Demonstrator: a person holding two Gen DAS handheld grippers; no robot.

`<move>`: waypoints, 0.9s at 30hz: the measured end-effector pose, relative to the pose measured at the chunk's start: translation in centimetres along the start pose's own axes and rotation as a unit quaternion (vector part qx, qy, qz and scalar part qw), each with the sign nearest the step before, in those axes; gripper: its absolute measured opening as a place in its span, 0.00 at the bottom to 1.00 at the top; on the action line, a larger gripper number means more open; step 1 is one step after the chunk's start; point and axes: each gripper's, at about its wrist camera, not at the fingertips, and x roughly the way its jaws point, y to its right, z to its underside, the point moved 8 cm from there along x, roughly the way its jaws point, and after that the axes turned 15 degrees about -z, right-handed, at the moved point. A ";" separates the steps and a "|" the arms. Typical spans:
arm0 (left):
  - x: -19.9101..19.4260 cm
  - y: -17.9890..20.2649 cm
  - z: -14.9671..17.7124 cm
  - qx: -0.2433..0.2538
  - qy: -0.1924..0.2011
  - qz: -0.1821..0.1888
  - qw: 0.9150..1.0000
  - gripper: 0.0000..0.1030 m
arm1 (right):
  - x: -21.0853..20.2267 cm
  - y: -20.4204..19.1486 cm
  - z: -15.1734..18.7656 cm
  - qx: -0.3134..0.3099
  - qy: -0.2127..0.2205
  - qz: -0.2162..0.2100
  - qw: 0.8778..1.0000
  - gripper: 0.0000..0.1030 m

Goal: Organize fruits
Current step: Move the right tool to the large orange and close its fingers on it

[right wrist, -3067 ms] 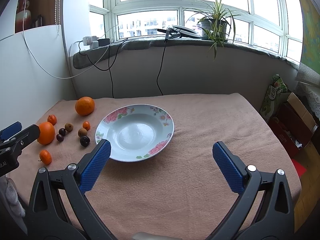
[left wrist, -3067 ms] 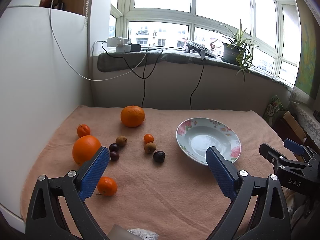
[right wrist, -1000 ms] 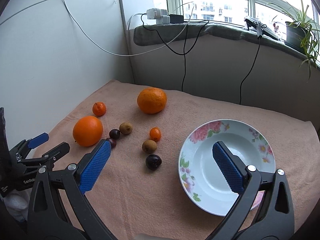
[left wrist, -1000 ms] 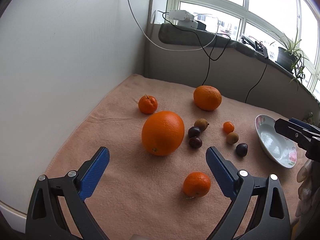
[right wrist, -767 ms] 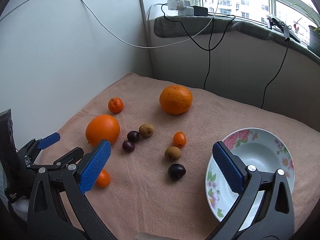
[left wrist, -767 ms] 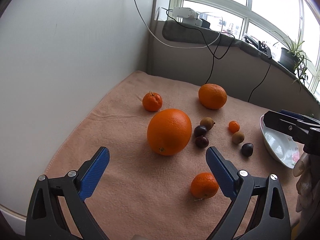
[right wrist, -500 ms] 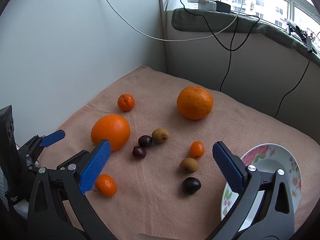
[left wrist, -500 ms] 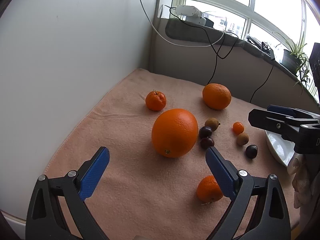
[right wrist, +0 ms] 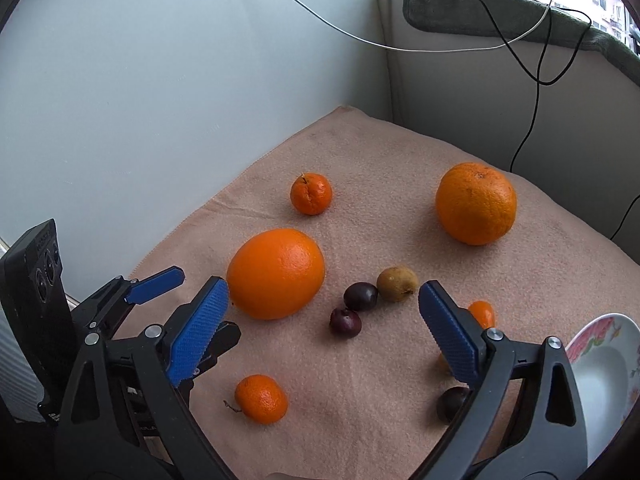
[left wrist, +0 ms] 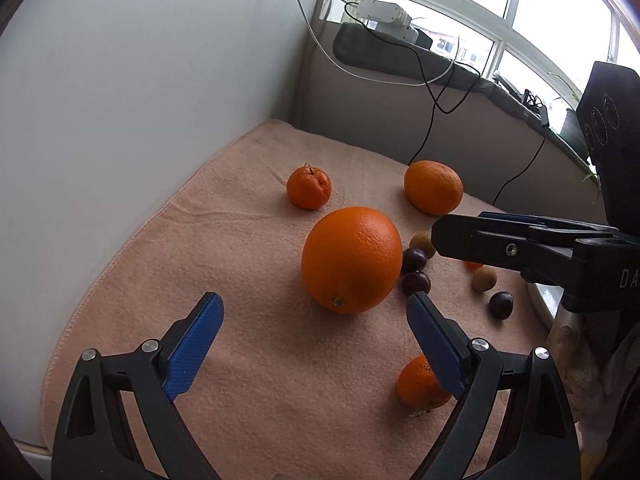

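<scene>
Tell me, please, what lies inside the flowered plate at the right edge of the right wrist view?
The visible part of the flowered plate holds no fruit, only bare white glaze. Its nearer portion is covered by the right gripper and cut off by the frame.

Left gripper (left wrist: 314, 334): pitched downward toward the surface. Both blue-padded fingers (left wrist: 196, 338) enter its own wrist view from 7 and 5 o'clock. The jaws stand wide and are closing; nothing lies between the pads.

Right gripper (right wrist: 324, 330): likewise pitched downward, fingers (right wrist: 450, 338) entering from 7 and 5 o'clock in its own wrist view. The jaws stand wide and are closing; no pad contacts anything.

Relative position: in the left wrist view the right gripper reaches in from 3 o'clock. In the right wrist view the left gripper sits at 8 o'clock.
</scene>
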 end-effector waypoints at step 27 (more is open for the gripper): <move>3.2 1.7 -0.6 -0.020 -0.060 0.090 0.994 0.68 | 7.7 -0.1 -0.2 0.037 -0.066 -0.078 0.994 0.77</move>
